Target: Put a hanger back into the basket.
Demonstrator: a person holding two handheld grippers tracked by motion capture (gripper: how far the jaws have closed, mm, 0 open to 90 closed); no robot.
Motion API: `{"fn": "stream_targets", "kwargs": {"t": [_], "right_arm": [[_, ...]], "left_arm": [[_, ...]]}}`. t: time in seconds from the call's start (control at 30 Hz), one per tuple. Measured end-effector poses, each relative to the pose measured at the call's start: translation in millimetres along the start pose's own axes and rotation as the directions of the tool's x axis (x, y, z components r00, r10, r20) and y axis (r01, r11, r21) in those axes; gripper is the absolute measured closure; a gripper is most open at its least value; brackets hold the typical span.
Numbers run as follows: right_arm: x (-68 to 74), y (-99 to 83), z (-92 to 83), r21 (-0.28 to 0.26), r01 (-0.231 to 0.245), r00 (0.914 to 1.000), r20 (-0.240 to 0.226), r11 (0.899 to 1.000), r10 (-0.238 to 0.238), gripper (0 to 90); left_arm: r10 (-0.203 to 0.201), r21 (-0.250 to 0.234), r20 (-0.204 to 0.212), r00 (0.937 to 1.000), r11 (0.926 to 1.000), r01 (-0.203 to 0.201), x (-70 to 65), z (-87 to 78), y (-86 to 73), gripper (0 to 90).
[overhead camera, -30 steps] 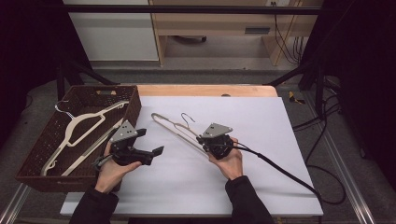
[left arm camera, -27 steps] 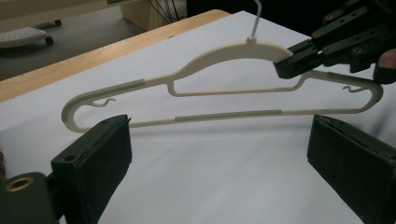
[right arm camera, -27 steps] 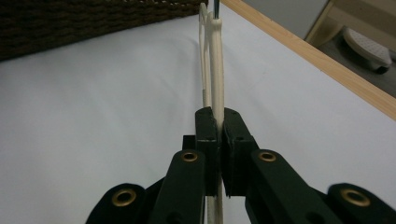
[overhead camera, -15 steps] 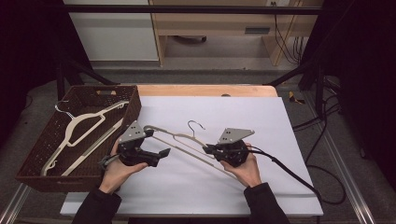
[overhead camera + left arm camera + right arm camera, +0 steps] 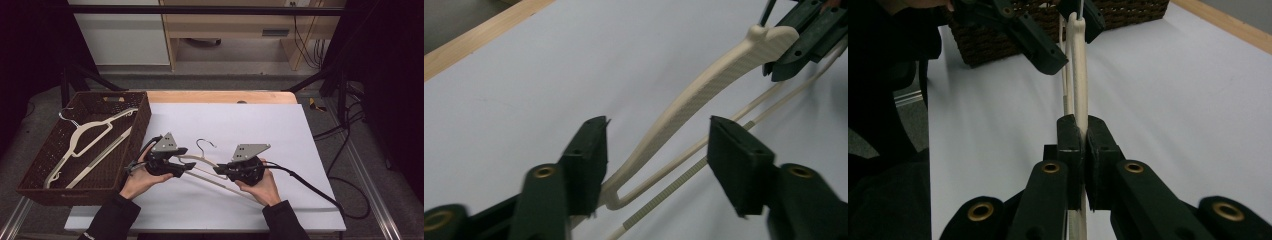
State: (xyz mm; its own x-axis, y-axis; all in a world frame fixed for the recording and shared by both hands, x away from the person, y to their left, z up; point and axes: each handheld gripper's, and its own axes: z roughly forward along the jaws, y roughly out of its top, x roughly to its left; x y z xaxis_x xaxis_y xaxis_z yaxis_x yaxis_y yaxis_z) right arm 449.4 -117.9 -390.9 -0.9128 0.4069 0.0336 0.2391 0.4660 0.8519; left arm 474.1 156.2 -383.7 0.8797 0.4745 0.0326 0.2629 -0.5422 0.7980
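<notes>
Bench point(image 5: 310, 150): white sheet over a wooden top; I work along its near edge.
Basket point(image 5: 125, 150): dark wicker, at the bench's left edge, with one cream hanger point(image 5: 92, 135) lying inside.
Second hanger point(image 5: 200, 162): cream, wire hook, near the near edge between my two tools, one arm pointing towards the basket.
Right tool point(image 5: 222, 170): jaws together, clamped on that hanger's arm; the right gripper view shows the plastic pinched squarely between the pads.
Left tool point(image 5: 654, 150): jaws apart, straddling the hanger's far shoulder without closing; one jaw looks to brush the tip, though I cannot be certain.
Risk, as I judge it: one clamp carries the hanger, so it may pivot or sag. If I close the left tool off-centre, it could catch just the thin lower bar, twisting the hanger free.
</notes>
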Motion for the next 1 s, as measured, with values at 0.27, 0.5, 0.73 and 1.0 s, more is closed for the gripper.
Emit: {"fn": "stream_targets", "kwargs": {"t": [0.27,0.5,0.73,1.0], "right_arm": [[2.4,-2.2,2.1,0.023,0.003,0.999,-0.044,1.0,-0.002,87.2],[1.5,-3.3,3.5,0.007,0.02,0.9966,0.08,1.0,-0.02,78.6],[0.1,-5.7,7.2,-0.013,-0.003,0.9879,0.155,1.0,0.005,67.3],[0.8,-10.5,3.1,-0.093,-0.026,0.9764,0.211,0.995,0.045,48.8]], "left_arm": [[0.085,0.047,0.005,0.9963,0.9952,-0.085,-6.7,-3.8,-2.2,66.5],[0.075,0.063,0.038,0.9964,0.995,-0.078,-13.2,-7.6,-4.7,78.4],[0.032,0.079,0.083,0.9961,0.9961,-0.038,-20.5,-9.7,-2.9,82.9],[-0.005,0.052,0.058,0.9983,0.9986,0.002,-29.3,-17.2,-1.8,86.6]]}}
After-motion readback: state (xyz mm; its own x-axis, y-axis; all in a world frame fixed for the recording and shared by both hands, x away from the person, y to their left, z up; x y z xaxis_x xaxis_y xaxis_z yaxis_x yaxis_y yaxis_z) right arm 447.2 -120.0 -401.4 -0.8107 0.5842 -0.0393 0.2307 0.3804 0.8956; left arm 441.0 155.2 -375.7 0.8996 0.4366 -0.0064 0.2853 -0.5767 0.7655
